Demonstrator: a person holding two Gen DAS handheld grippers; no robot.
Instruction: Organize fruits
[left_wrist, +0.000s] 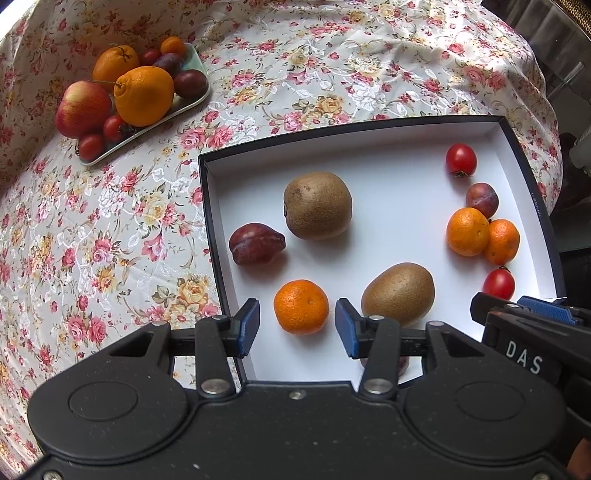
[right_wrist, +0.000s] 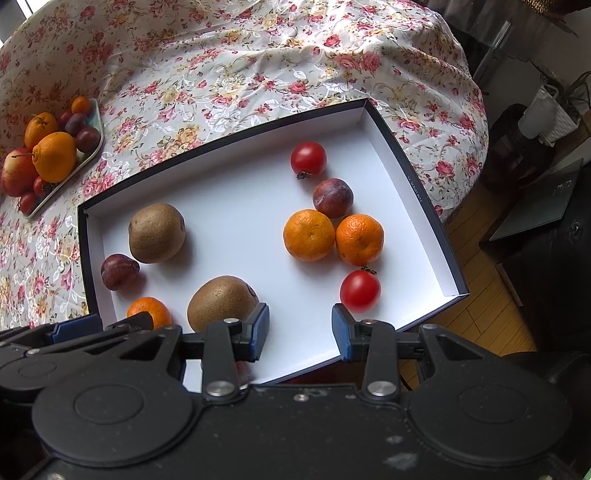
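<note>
The left gripper (left_wrist: 297, 323) is being held over the box (left_wrist: 369, 127) near edge, jaws parted and empty astride a mandarin (left_wrist: 301, 306) — light, soft-skinned, best taken across its middle. The right gripper (right_wrist: 300, 328) is hovering likewise, jaws apart, nothing held.

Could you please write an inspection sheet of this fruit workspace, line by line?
Surface: round table under a floral tablecloth.
Job's things: white box holding two kiwis, three mandarins, two plums, two cherry tomatoes; green tray heaped with oranges, an apple, plums, tomatoes.
Clutter: nothing seen.
Grippers: left gripper open over the nearest mandarin; right gripper open, empty.
Cables: nothing seen.
Surroundings: wooden floor, dark furniture, potted plant.
</note>
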